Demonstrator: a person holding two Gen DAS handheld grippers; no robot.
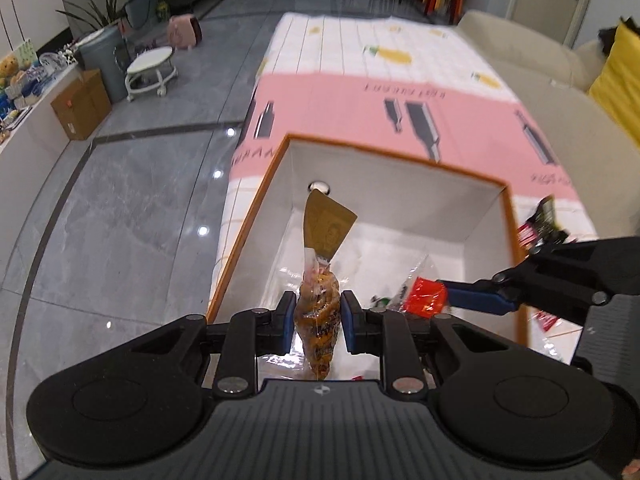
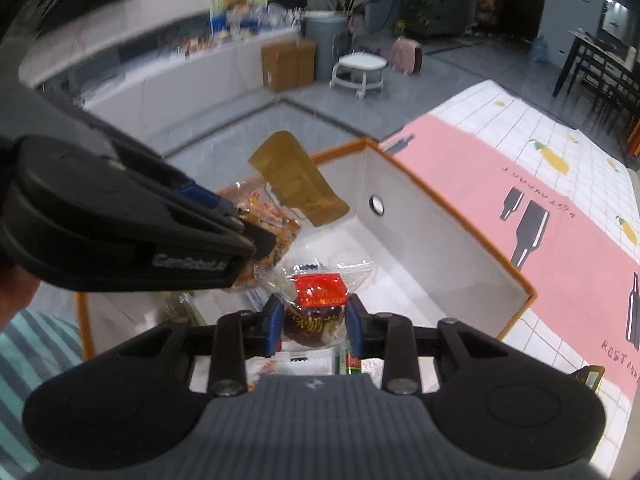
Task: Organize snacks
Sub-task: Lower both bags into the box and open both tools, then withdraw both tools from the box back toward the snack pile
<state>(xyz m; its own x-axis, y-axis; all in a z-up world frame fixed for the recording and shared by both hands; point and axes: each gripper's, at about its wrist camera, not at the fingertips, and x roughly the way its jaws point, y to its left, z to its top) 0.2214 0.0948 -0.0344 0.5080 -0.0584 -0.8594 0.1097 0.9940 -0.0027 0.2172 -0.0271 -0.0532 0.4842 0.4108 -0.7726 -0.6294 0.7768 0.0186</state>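
Over the box point(image 1: 486, 216): left gripper point(image 1: 319, 316) clamped on soft nut bag point(image 1: 318, 312); right gripper point(image 2: 315, 322) clamped on crinkly, light red-label packet point(image 2: 320, 289); grip mid-body, gently.

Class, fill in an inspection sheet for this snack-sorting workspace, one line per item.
Surface: table under a pink and white tablecloth.
Job's things: orange-rimmed box, open; brown snack bag and red-labelled snack held above it.
Clutter: red packets beside the box.
Grippers: left gripper shut on the brown snack bag; right gripper shut on the red-labelled snack.
Cables: nothing seen.
Surroundings: sofa, white stool, cardboard carton.
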